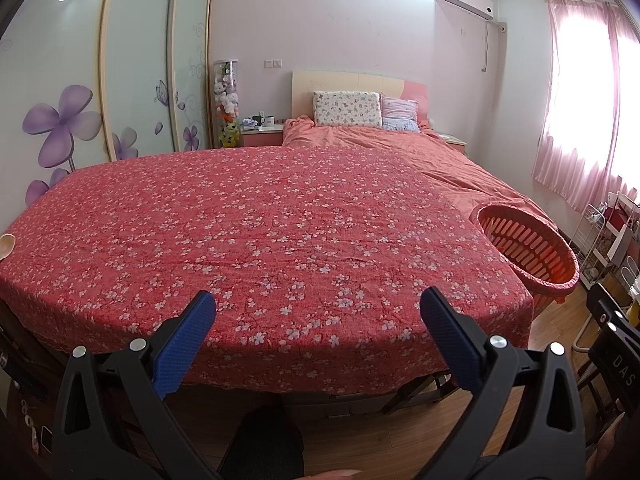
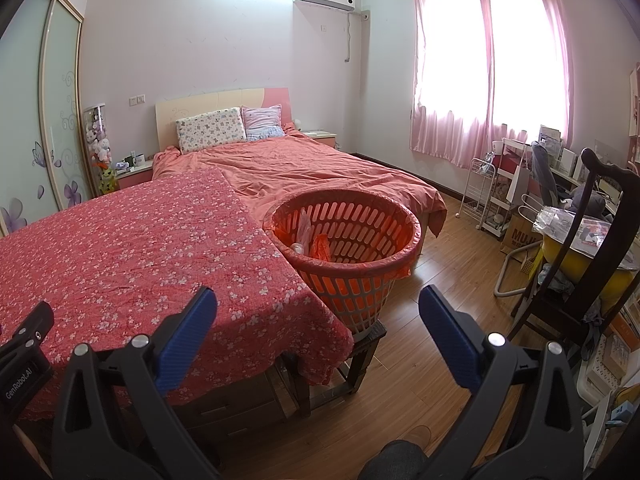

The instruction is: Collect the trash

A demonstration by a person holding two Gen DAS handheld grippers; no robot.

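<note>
A red slotted basket (image 2: 360, 276) lined with a red bag stands on a low stool at the table's right corner; it also shows in the left wrist view (image 1: 532, 248). Inside it lie a clear plastic wrapper (image 2: 304, 228) and an orange wrapper (image 2: 321, 248). The table is covered by a red flowered cloth (image 1: 260, 240), also in the right wrist view (image 2: 140, 248). A pale shell-like object (image 1: 7, 245) sits at the cloth's far left edge. My left gripper (image 1: 318, 300) is open and empty above the table's front edge. My right gripper (image 2: 318, 300) is open and empty, in front of the basket.
A bed (image 2: 312, 164) with a salmon quilt lies behind the table. A dark wooden chair (image 2: 580, 264) with a yellow item, a white rack (image 2: 480, 188) and clutter stand at the right. Wood floor (image 2: 440, 280) lies between basket and chair. A wardrobe (image 1: 100, 80) is at left.
</note>
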